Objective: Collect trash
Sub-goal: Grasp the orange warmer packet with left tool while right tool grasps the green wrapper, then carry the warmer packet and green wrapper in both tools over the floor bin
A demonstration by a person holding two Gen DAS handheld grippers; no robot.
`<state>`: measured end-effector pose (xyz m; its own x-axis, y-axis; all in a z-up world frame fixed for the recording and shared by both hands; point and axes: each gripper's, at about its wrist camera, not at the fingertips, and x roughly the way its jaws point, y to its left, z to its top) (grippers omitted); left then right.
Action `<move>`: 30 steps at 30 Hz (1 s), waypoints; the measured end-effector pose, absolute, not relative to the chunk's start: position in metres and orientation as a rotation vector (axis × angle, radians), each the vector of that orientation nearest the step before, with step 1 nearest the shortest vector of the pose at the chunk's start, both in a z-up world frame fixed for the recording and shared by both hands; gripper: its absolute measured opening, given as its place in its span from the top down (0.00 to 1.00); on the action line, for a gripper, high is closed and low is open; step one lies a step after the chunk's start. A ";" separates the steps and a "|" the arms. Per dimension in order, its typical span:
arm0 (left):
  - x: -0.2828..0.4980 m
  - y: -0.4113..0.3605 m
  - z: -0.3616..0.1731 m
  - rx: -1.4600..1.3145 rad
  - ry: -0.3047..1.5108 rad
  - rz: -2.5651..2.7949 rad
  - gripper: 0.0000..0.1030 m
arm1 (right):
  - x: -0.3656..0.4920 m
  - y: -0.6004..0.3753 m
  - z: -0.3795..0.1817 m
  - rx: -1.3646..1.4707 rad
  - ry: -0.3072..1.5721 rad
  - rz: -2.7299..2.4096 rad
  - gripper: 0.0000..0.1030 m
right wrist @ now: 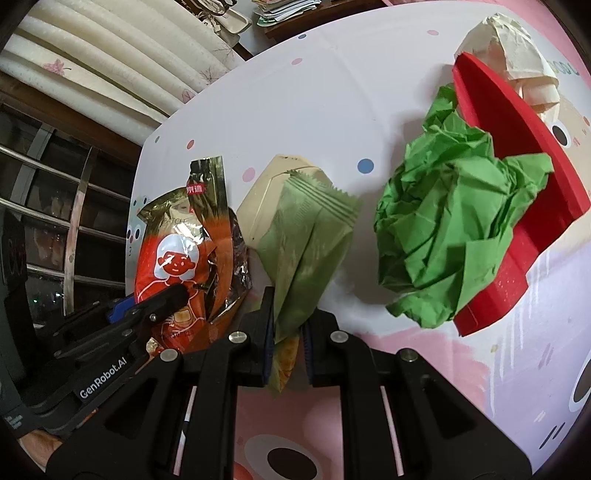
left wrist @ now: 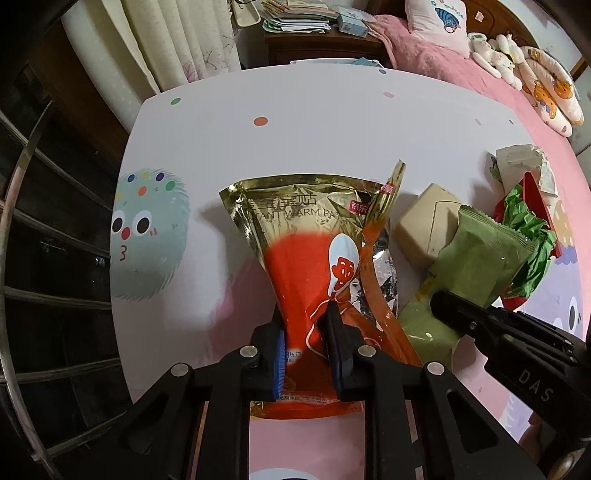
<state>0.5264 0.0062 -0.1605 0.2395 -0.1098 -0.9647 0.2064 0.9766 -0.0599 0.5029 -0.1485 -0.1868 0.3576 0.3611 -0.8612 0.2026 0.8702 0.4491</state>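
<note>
My left gripper (left wrist: 306, 325) is shut on a red and gold warm-patch pouch (left wrist: 314, 236), held up over the white table (left wrist: 295, 129). The pouch also shows in the right wrist view (right wrist: 177, 251). My right gripper (right wrist: 288, 317) is shut on a pale green snack wrapper (right wrist: 310, 240), also seen in the left wrist view (left wrist: 476, 258). A beige box (left wrist: 424, 221) lies behind the wrapper. A crumpled green paper (right wrist: 454, 229) rests at the mouth of a red dustpan (right wrist: 517, 199). Crumpled beige paper (right wrist: 517, 62) lies beyond the dustpan.
The table has a cartoon print with coloured dots. A bed with pink cover and plush toys (left wrist: 517, 55) is at the back right. A nightstand with papers (left wrist: 306, 22) and curtains (left wrist: 177, 40) stand behind. A metal rail (left wrist: 22, 221) runs along the left.
</note>
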 end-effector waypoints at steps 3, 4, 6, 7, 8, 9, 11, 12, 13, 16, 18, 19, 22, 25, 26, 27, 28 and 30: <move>0.523 0.008 -0.159 0.089 1.313 -0.215 0.83 | 0.502 -0.149 -0.187 0.545 1.226 0.120 0.90; 0.521 0.009 -0.158 0.088 1.314 -0.215 0.83 | 0.502 -0.149 -0.187 0.546 1.228 0.124 0.90; 0.518 0.011 -0.156 0.087 1.314 -0.212 0.83 | 0.499 -0.148 -0.185 0.548 1.230 0.134 0.90; 0.516 0.013 -0.155 0.085 1.315 -0.211 0.83 | 0.498 -0.147 -0.183 0.548 1.231 0.141 0.90; 0.513 0.015 -0.154 0.084 1.315 -0.210 0.83 | 0.496 -0.146 -0.181 0.549 1.231 0.151 0.90; 0.511 0.016 -0.153 0.082 1.314 -0.209 0.83 | 0.494 -0.144 -0.179 0.549 1.231 0.162 0.90; 0.506 0.020 -0.150 0.081 1.313 -0.207 0.83 | 0.489 -0.141 -0.174 0.539 1.232 0.182 0.90; 0.501 0.022 -0.147 0.080 1.311 -0.205 0.83 | 0.487 -0.139 -0.172 0.533 1.232 0.192 0.90; 0.499 0.024 -0.146 0.080 1.310 -0.204 0.83 | 0.485 -0.138 -0.170 0.526 1.233 0.200 0.90; 0.488 0.029 -0.141 0.076 1.306 -0.198 0.84 | 0.475 -0.134 -0.163 0.509 1.237 0.222 0.90; 0.481 0.032 -0.137 0.075 1.303 -0.197 0.84 | 0.467 -0.134 -0.159 0.499 1.239 0.233 0.90; 0.476 0.033 -0.134 0.075 1.300 -0.197 0.84 | 0.463 -0.133 -0.157 0.496 1.240 0.239 0.90; 0.462 0.034 -0.126 0.081 1.290 -0.205 0.84 | 0.447 -0.134 -0.151 0.477 1.239 0.252 0.90; 0.442 0.032 -0.116 0.088 1.273 -0.212 0.84 | 0.426 -0.135 -0.144 0.470 1.238 0.262 0.91; 0.436 0.032 -0.113 0.089 1.270 -0.214 0.84 | 0.418 -0.137 -0.141 0.467 1.238 0.265 0.90; 0.430 0.032 -0.110 0.088 1.267 -0.216 0.84 | 0.409 -0.139 -0.139 0.463 1.238 0.269 0.91; 0.421 0.032 -0.106 0.088 1.264 -0.218 0.84 | 0.401 -0.141 -0.137 0.460 1.238 0.271 0.91; 0.403 0.030 -0.099 0.094 1.257 -0.221 0.84 | 0.380 -0.147 -0.132 0.446 1.236 0.277 0.91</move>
